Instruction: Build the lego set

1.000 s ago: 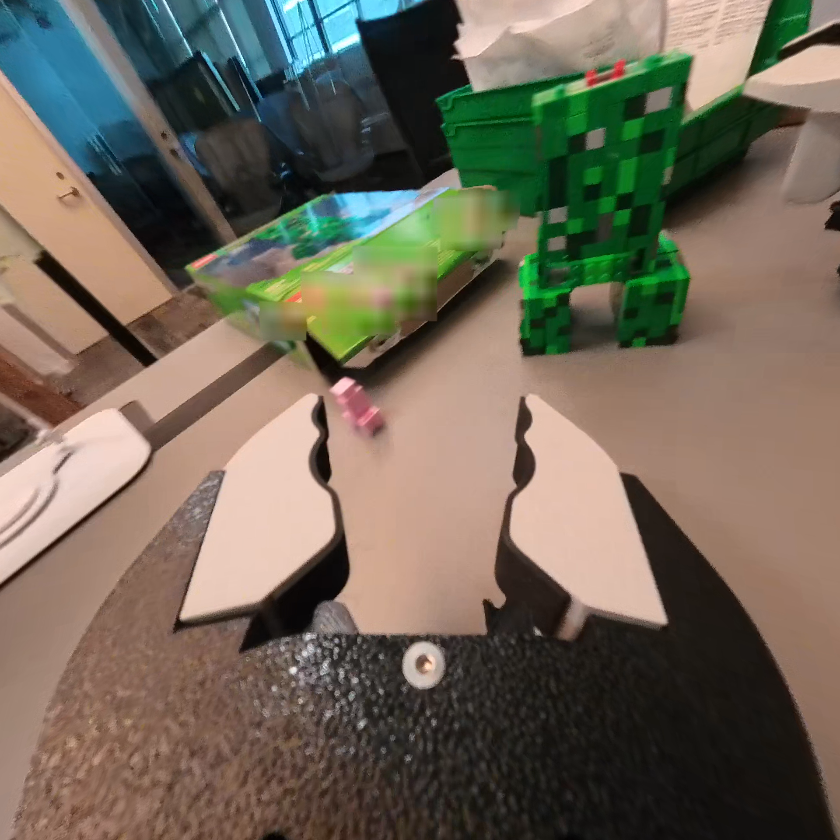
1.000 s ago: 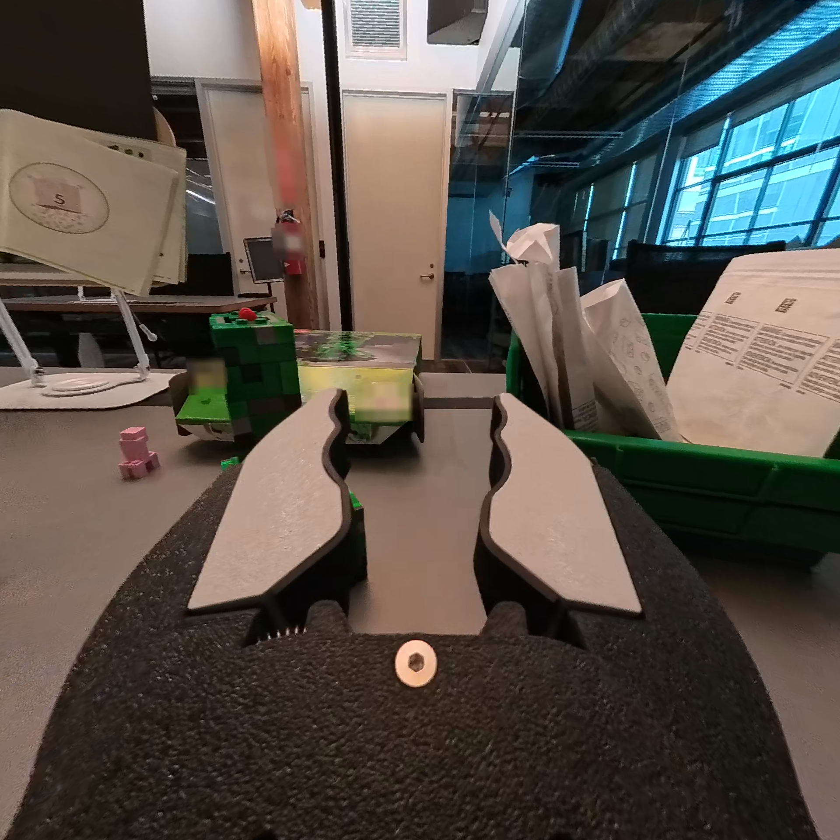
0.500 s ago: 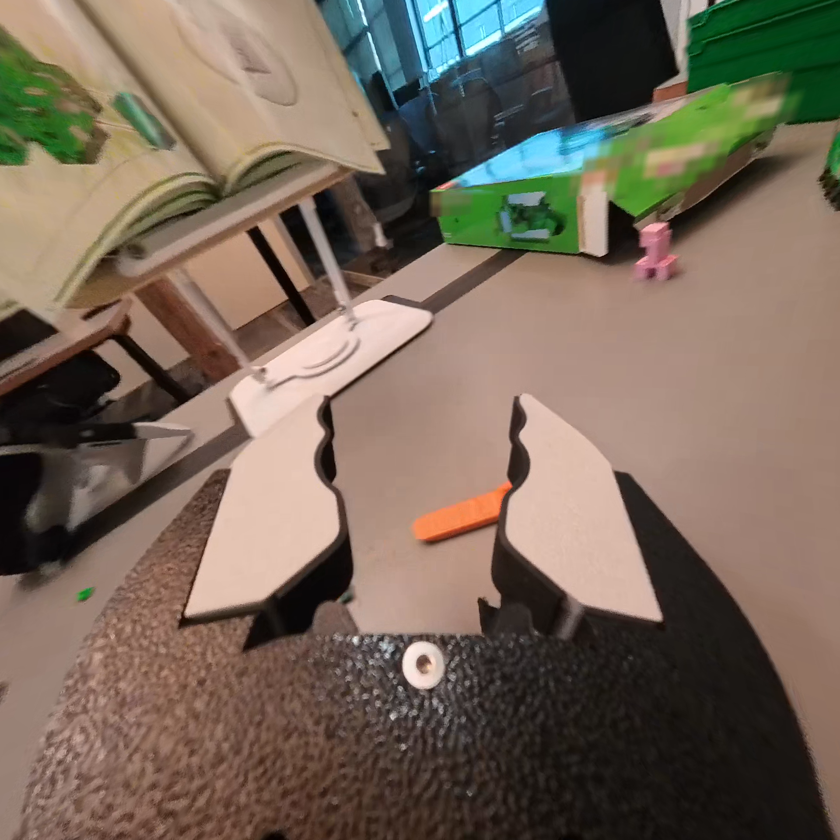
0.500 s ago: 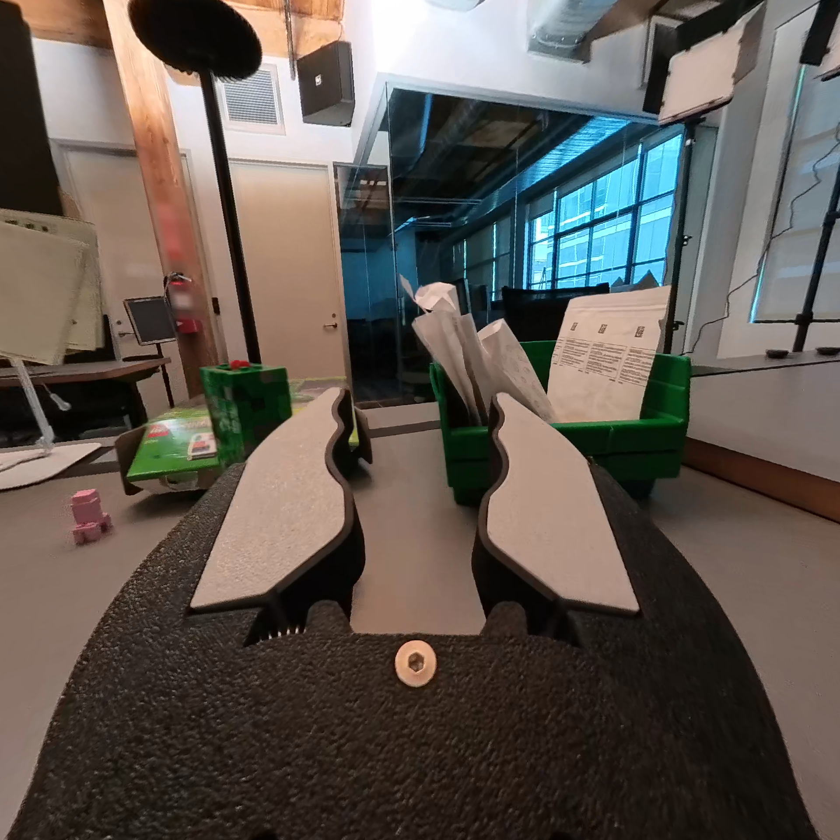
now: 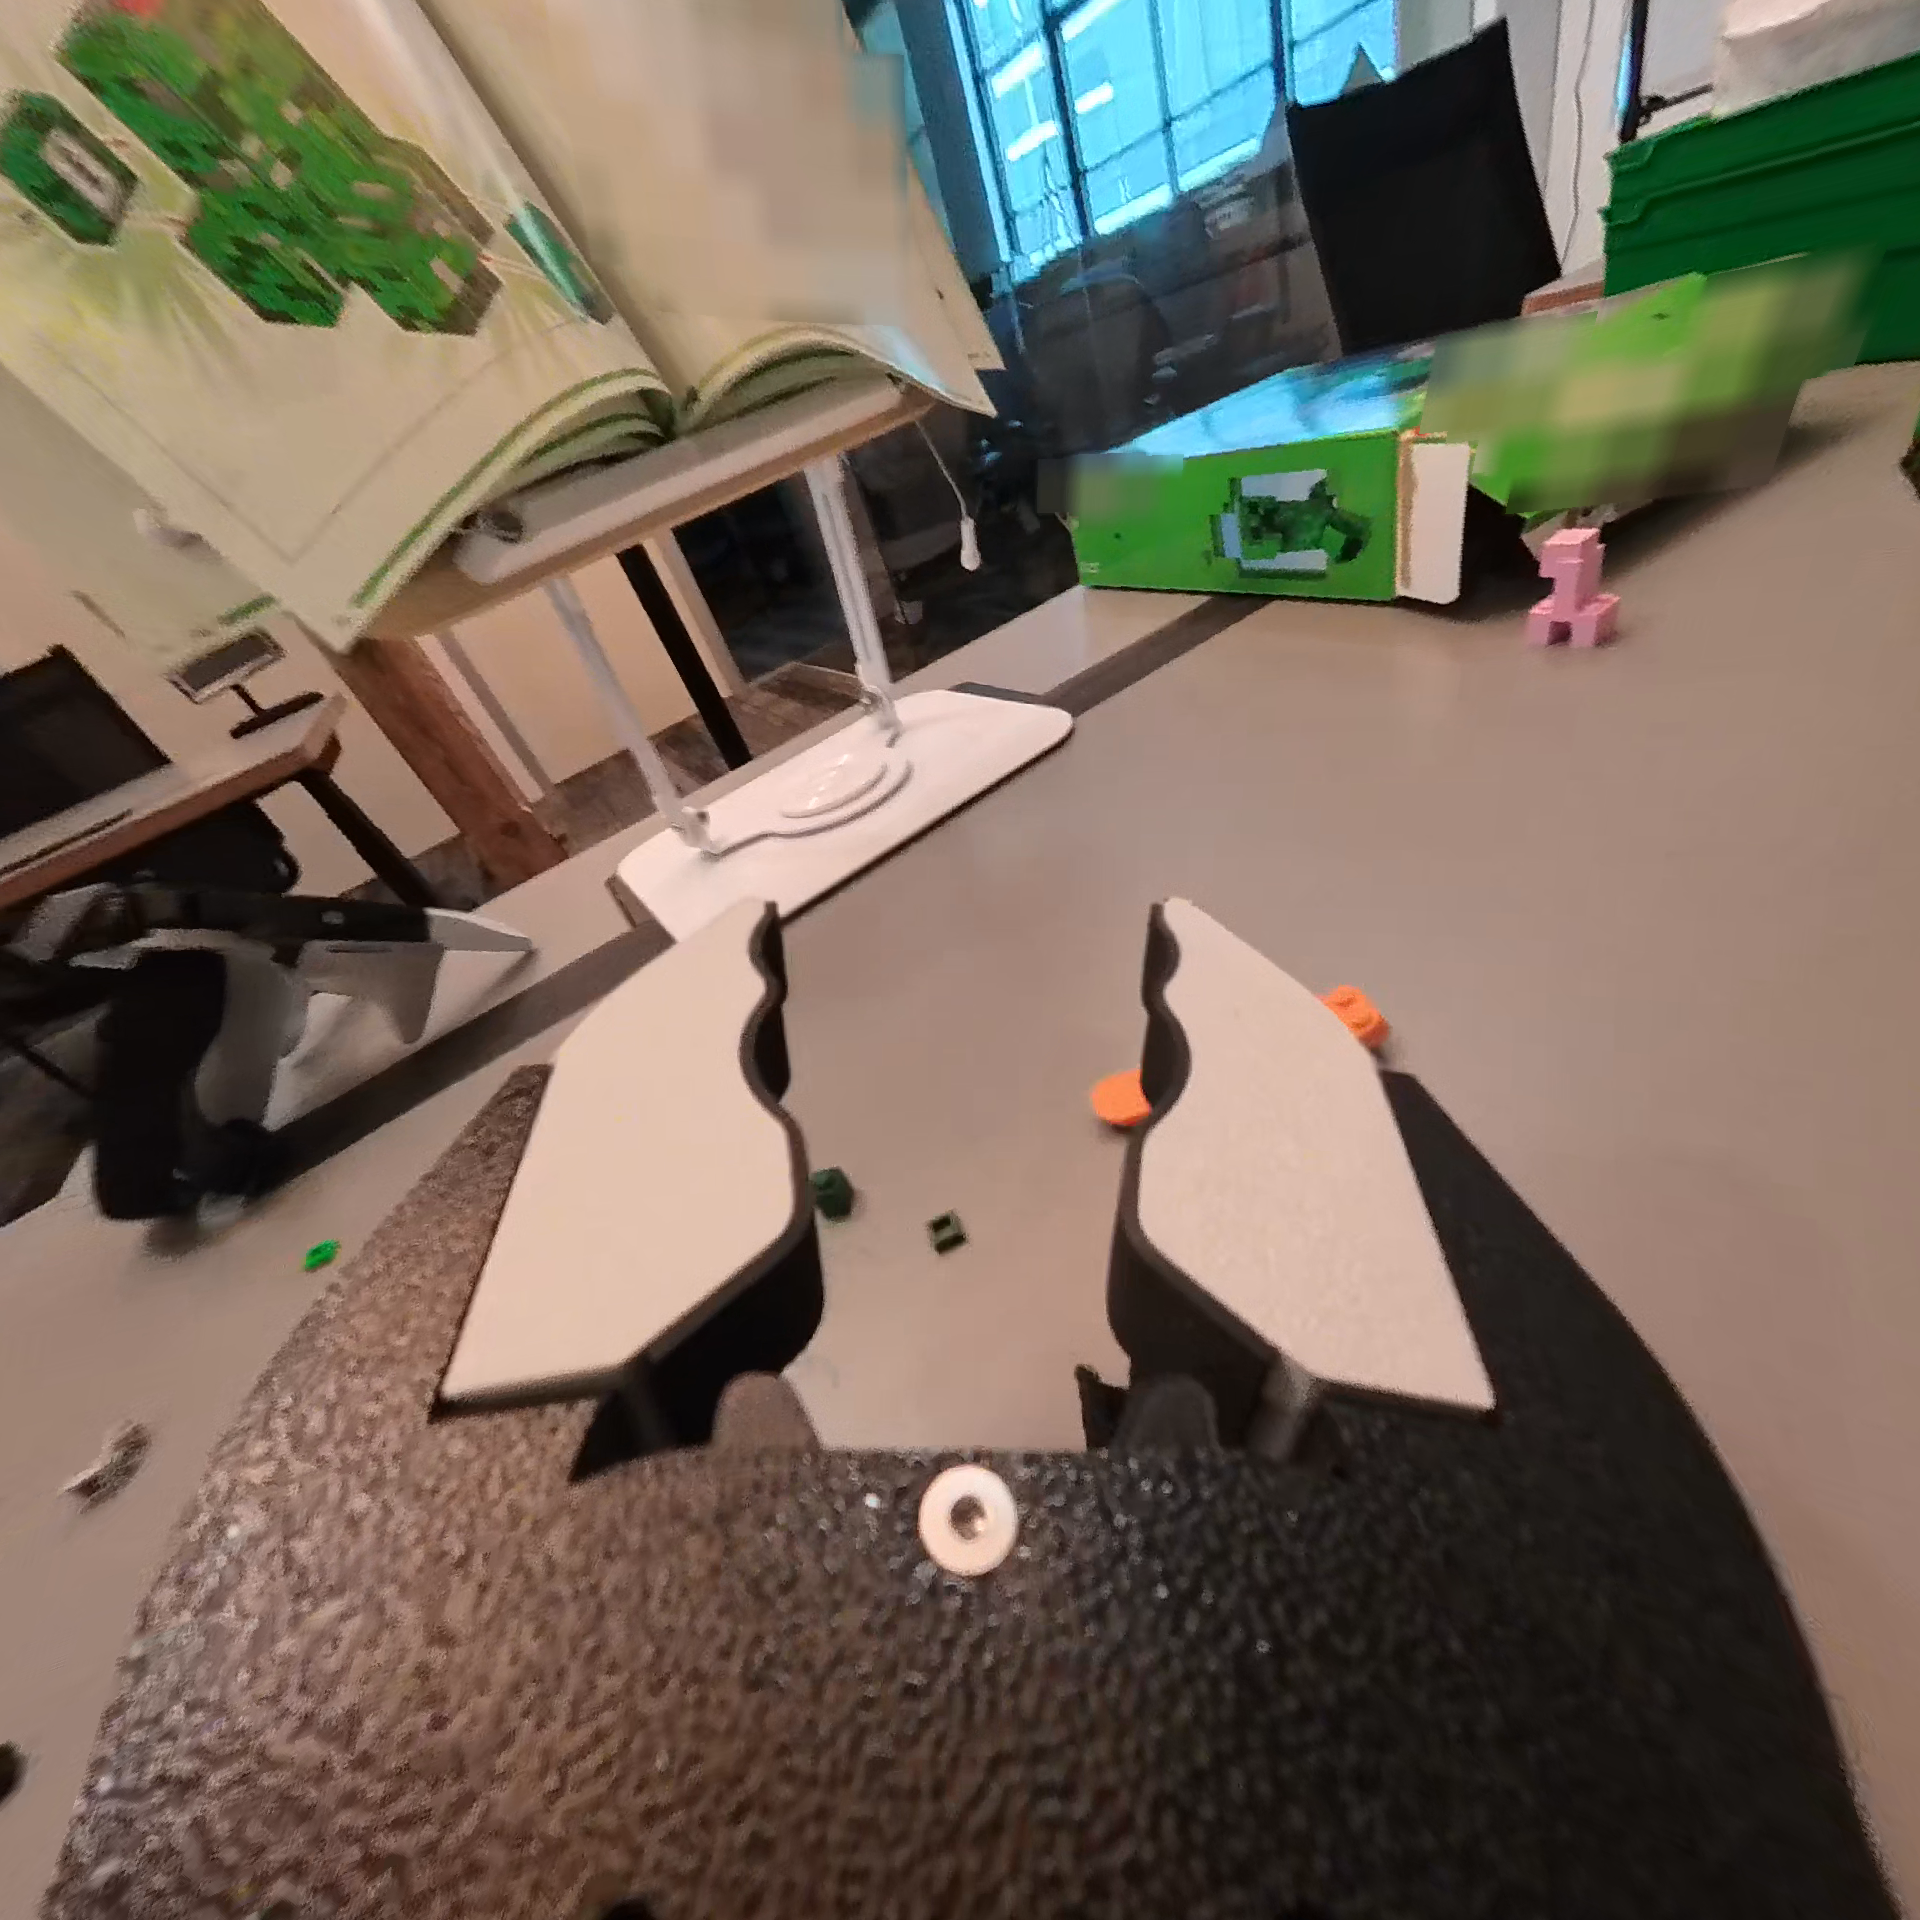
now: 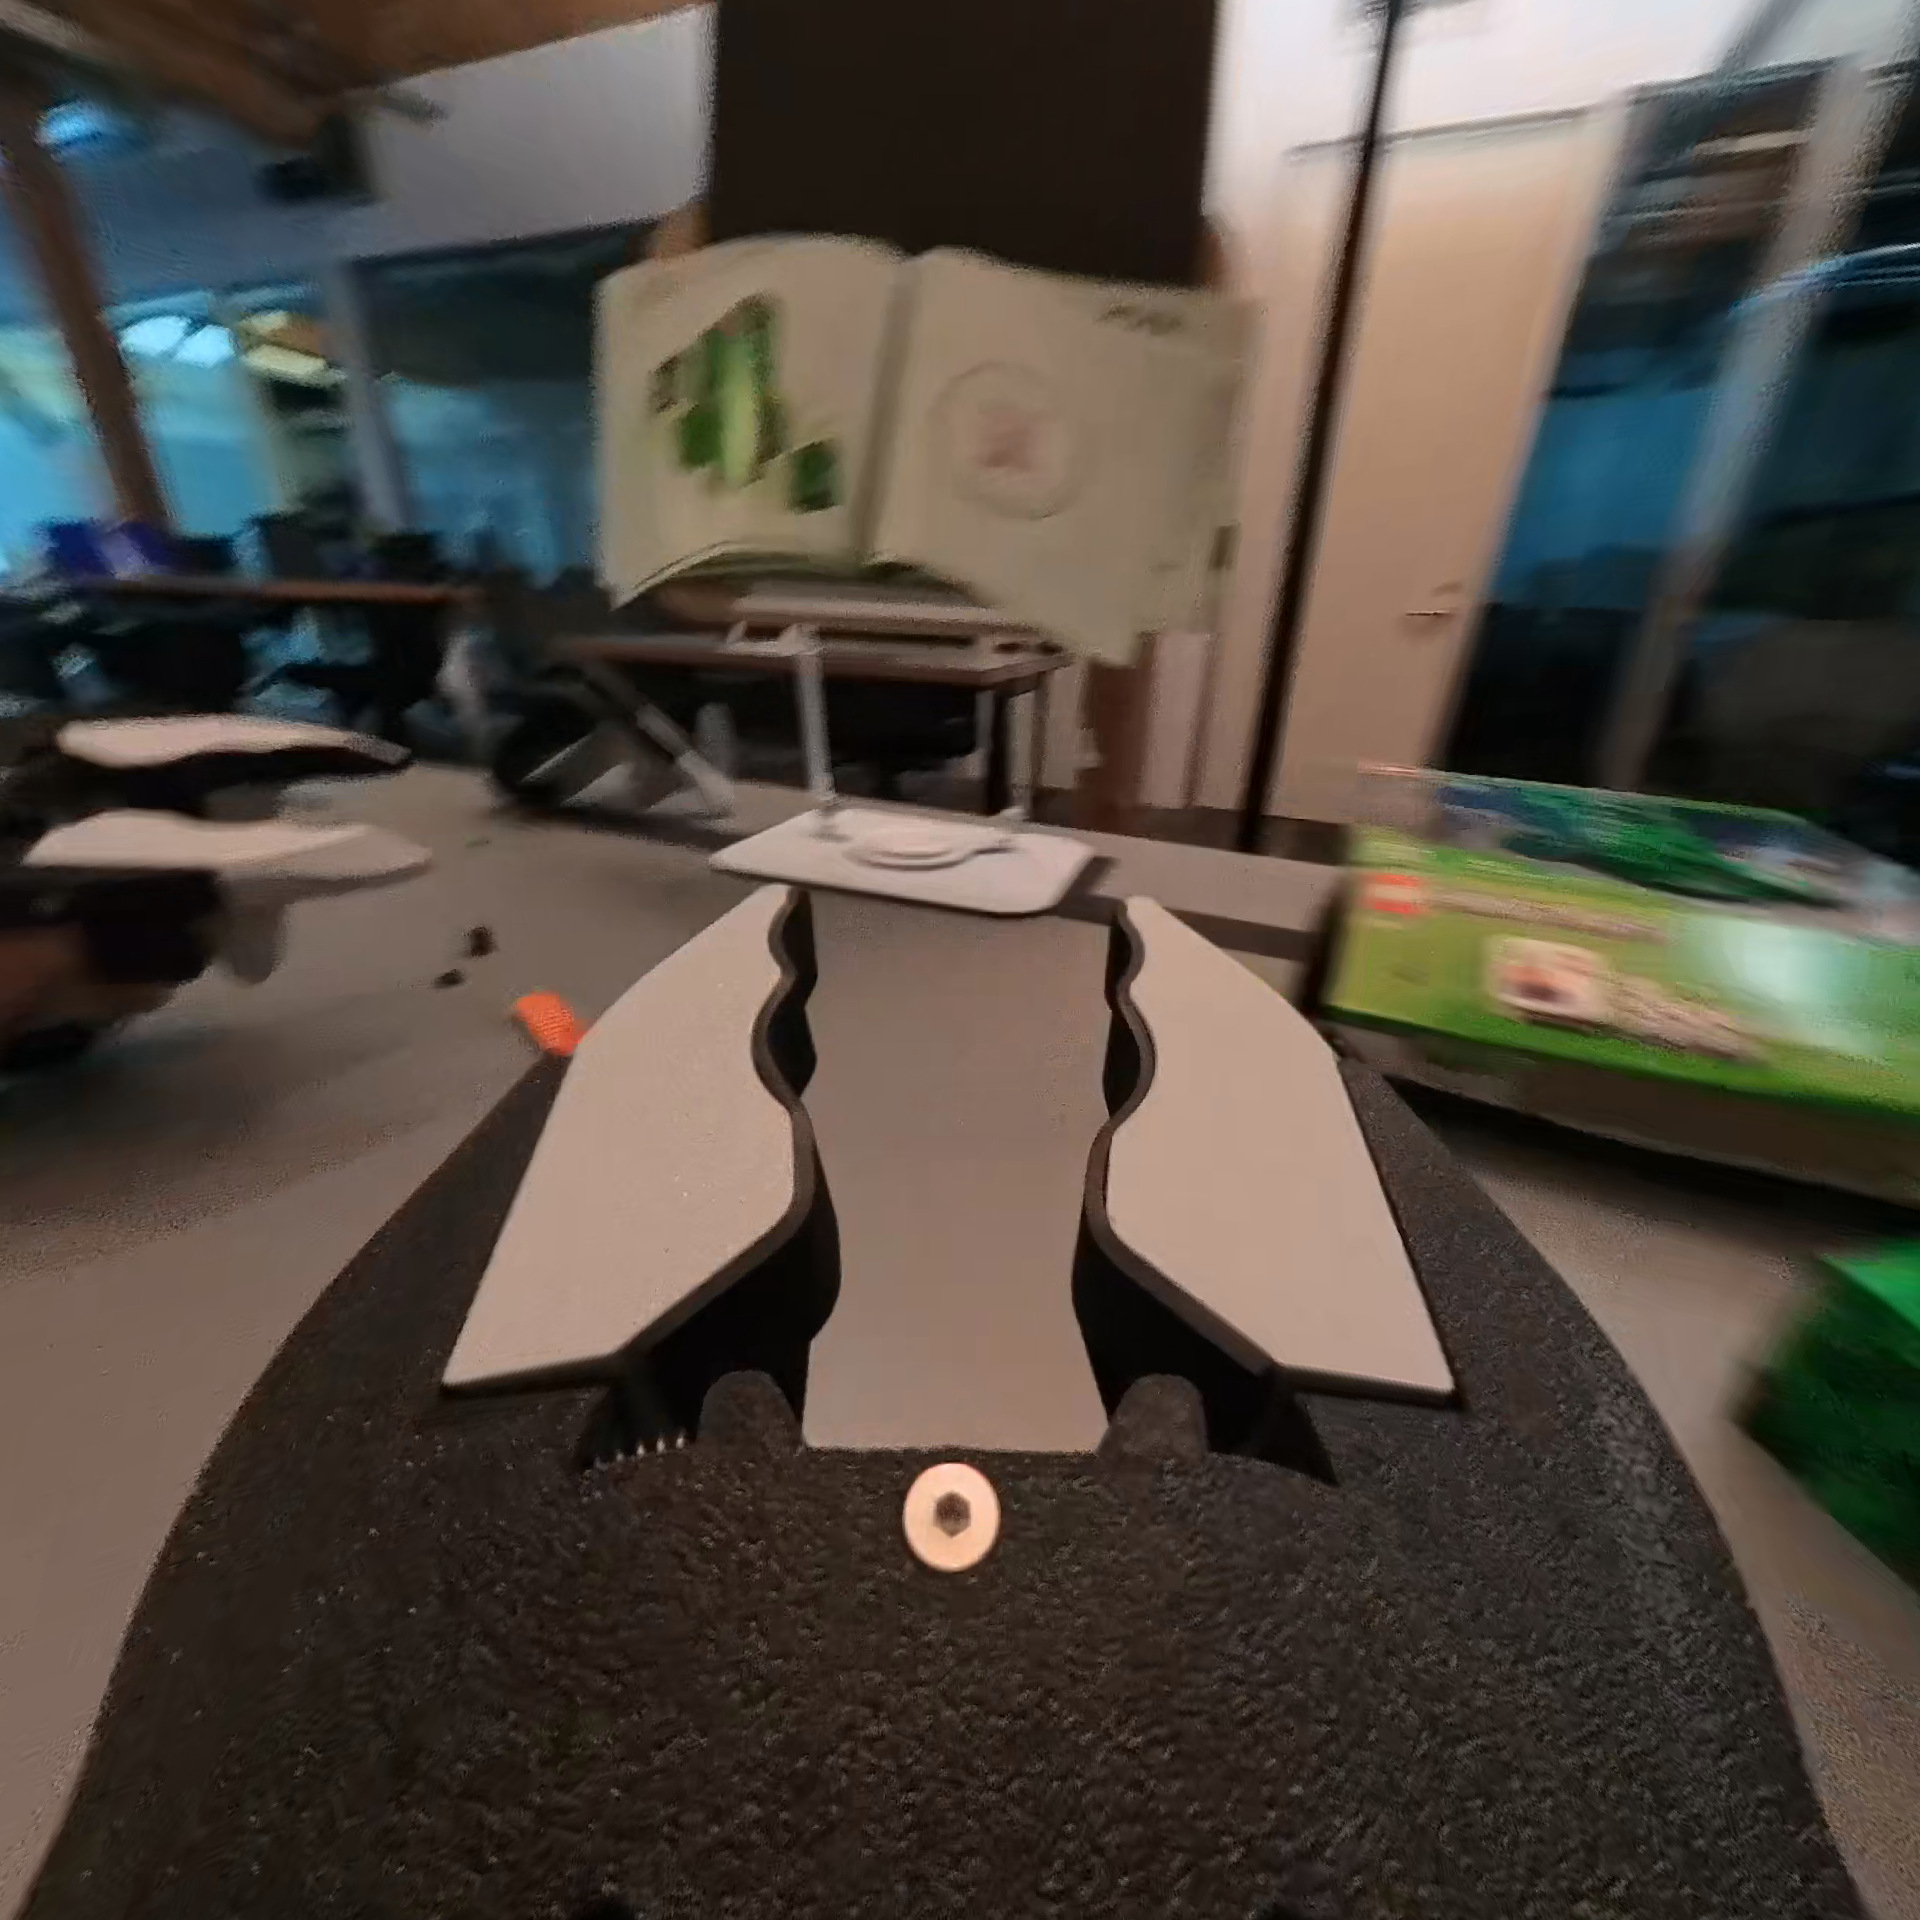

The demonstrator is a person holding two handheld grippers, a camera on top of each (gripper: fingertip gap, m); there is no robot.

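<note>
My left gripper (image 5: 961,920) is open and empty, low over the grey table (image 5: 1455,831). Two small dark green bricks (image 5: 831,1190) lie between its fingers, and an orange brick separator (image 5: 1122,1096) lies partly behind the right finger. A small pink brick figure (image 5: 1574,592) stands far right by the green set box (image 5: 1247,520). My right gripper (image 6: 961,914) is open and empty, facing the book stand. The left gripper also shows at the left edge of the right wrist view (image 6: 239,810), as does the orange separator (image 6: 549,1020).
An open instruction book (image 5: 436,229) rests on a white stand (image 5: 852,800) at the table's far side; both also show in the right wrist view (image 6: 904,447). A green bin (image 5: 1766,187) sits far right. A blurred green object (image 6: 1849,1382) is at right. About 15 cm separates my right fingertips from the small pink brick figure (image 5: 1574,592).
Both grippers swung left. The left view moved from the green brick figure to the book stand and loose bricks. The right view turned from the green bin to the book. Both stayed open.
</note>
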